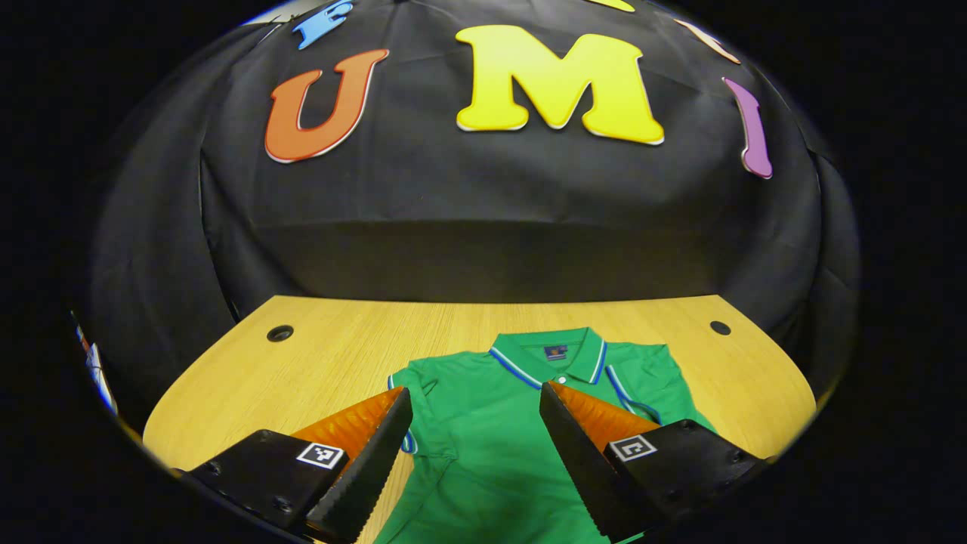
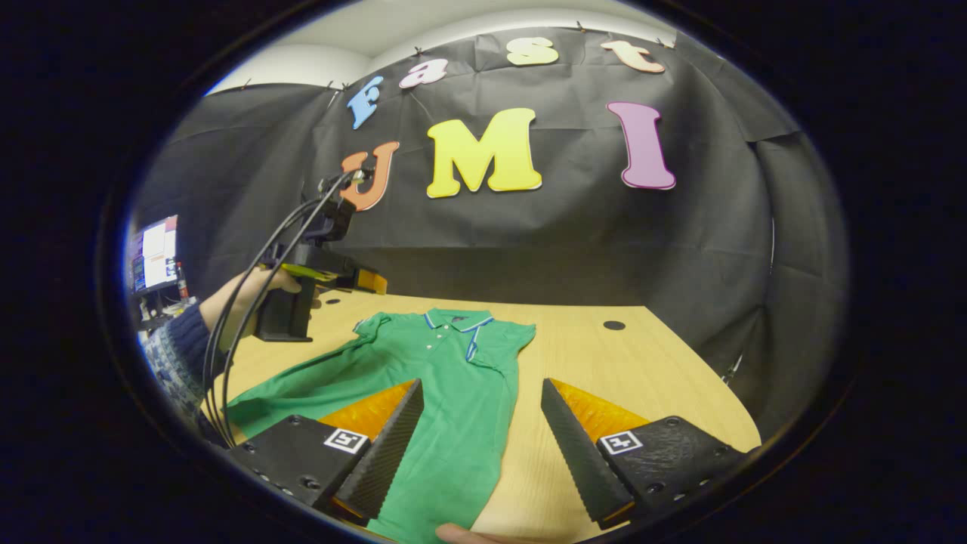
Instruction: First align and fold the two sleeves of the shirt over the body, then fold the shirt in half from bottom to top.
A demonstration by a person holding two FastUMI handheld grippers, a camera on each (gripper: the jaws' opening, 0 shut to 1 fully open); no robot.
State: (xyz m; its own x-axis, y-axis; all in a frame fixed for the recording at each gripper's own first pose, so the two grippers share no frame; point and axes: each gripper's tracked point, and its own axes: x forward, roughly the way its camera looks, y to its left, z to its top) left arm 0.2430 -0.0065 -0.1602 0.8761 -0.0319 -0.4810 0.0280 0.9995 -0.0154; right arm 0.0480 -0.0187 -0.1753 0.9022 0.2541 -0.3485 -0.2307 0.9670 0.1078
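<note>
left gripper view first: we look along our left gripper (image 1: 476,423), whose two fingers stand wide apart with nothing between them but air. beneath and beyond them lies the green shirt (image 1: 491,446), spread flat on the wooden table (image 1: 340,347), its collar (image 1: 555,355) pointing toward the booth's far wall. the collar carries blue and white trim. one sleeve (image 1: 650,378) on the right of this view is already folded in over the body, its striped cuff lying just beside the collar. two dark round holes (image 1: 279,333) sit in the tabletop near its far corners.

right gripper view gives us the wider scene. our right gripper (image 2: 480,423) hangs above the table's near edge, fingers spread wide and holding nothing; the shirt's lower body passes under the gap between them and under the left finger. from here we see the shirt lying lengthwise, collar far, hem near. its other sleeve (image 2: 295,378) stretches out long to the left of this view, unfolded, flat on the wood. farther off on that side, the left gripper is held up above the table by a hand (image 2: 249,295) in a dark sleeve (image 2: 181,336), with black cables (image 2: 249,302) looping from it. a fingertip (image 2: 461,535) shows at the bottom edge, against the hem.
</note>
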